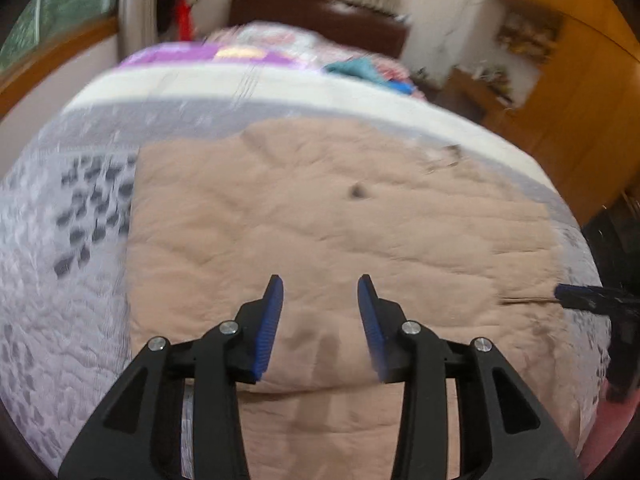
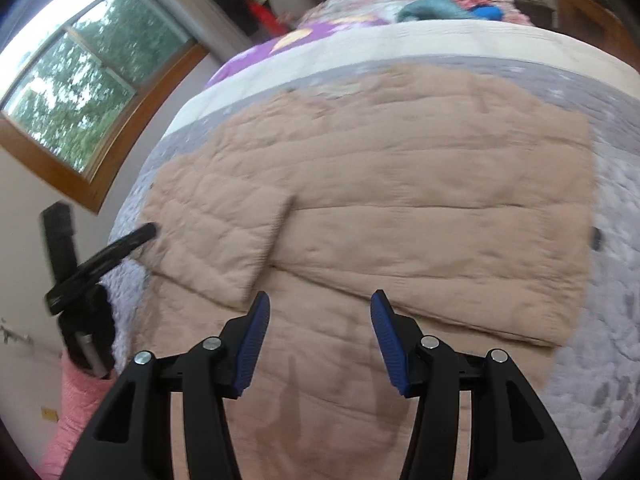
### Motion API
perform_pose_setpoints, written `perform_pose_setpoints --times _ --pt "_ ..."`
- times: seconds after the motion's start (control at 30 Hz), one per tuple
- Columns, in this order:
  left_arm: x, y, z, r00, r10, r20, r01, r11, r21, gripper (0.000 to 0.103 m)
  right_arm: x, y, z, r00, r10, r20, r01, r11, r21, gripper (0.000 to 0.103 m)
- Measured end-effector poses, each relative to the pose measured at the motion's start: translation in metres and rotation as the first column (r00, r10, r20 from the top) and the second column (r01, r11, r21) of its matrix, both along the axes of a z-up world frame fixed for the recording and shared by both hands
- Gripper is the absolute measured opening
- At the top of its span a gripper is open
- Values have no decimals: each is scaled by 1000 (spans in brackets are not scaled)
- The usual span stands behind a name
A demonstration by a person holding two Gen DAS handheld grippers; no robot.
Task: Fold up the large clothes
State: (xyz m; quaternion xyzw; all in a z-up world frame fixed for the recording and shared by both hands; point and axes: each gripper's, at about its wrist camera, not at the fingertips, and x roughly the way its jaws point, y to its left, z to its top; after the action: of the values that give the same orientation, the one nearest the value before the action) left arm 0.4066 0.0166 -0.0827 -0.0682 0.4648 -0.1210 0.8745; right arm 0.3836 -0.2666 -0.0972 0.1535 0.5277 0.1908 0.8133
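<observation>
Both jaws stand apart and empty: left gripper (image 1: 320, 284) and right gripper (image 2: 320, 300) hover over the tan quilted coat (image 1: 340, 220), spread toward twelve o'clock on the bed (image 1: 48, 280).

My left gripper (image 1: 320, 286) is hanging over the tan quilted jacket (image 1: 320, 220), jaws apart w/ nothing between them, blue pads (image 1: 272, 320) facing each other. Jacket's spread flat on the grey patterned bedspread (image 1: 60, 280), small dark spot (image 1: 359, 192) near its middle. Right gripper (image 1: 592, 300) pokes in from the right edge at the jacket's side, can't tell if it's gripping. Pic's pretty blurry. Wooden headboard (image 1: 320, 12) and window (image 1: 52, 12) further back.
</observation>
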Motion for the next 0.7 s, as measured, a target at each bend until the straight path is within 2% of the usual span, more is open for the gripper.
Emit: perform_pose_setpoints --times 0.13,0.27,0.33,0.37,0.43,0.53,0.6,0.7 --pt "14 3 -32 996 -5 -90 2 1000 -31 37 10 38 -8 998 45 -31 -45 999 16 53" --pt "15 -4 -42 996 -11 -84 9 1000 -24 37 24 64 -30 993 65 -95 -62 997 40 51" --pt "14 -8 -45 997 -16 -75 16 1000 -3 37 31 72 -39 991 71 -113 -64 996 61 38" --pt "14 -11 -43 997 -16 -75 16 1000 -2 37 35 76 -43 990 74 -119 -66 995 69 33" --pt "13 -11 -39 997 -13 -78 13 1000 -10 37 40 83 -49 989 79 -122 -72 995 63 14" --pt "6 -7 -27 998 -22 -64 20 999 -40 36 41 81 -45 991 87 -102 -79 994 81 8" --pt "-1 3 -9 1000 -24 -16 23 996 -87 35 35 73 -34 995 84 -61 -80 995 63 7" --pt "-4 20 18 998 19 59 -11 991 -137 35 28 51 -6 998 54 9 -54 997 47 7"
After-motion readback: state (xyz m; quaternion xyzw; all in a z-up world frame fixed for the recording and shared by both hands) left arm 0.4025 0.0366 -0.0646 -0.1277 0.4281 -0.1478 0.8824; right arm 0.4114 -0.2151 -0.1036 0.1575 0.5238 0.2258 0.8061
